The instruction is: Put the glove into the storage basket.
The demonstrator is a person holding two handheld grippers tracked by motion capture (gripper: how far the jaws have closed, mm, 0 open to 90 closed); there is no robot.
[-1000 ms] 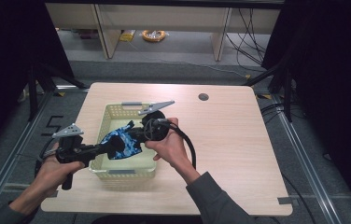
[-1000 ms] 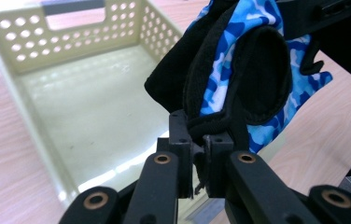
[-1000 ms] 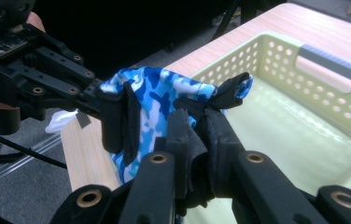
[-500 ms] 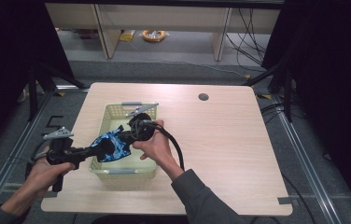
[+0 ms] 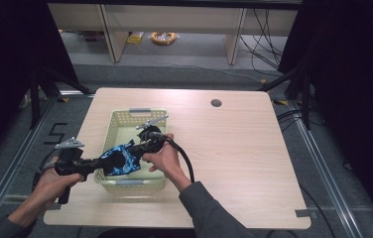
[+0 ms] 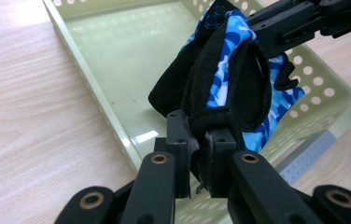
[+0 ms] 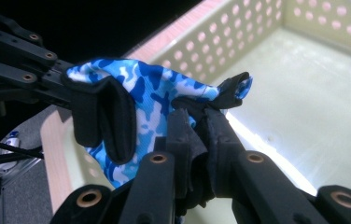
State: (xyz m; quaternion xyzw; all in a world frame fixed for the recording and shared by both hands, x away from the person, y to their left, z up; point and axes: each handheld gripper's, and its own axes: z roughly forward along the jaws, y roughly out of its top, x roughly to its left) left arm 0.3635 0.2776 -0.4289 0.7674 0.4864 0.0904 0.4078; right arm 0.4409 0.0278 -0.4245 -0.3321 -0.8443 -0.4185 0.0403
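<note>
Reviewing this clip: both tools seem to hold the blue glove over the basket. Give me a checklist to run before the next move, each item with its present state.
1. Left tool shut on the glove's black cuff edge: ok.
2. Right tool shut on the glove's other end: ok.
3. Glove held over the basket, near its front-left part: ok.
4. Basket floor below bare: ok in both gripper views.
5. Glove clear of the basket floor: ok in the left gripper view.
6. Cable from the right tool free of the basket: cannot tell.
</note>
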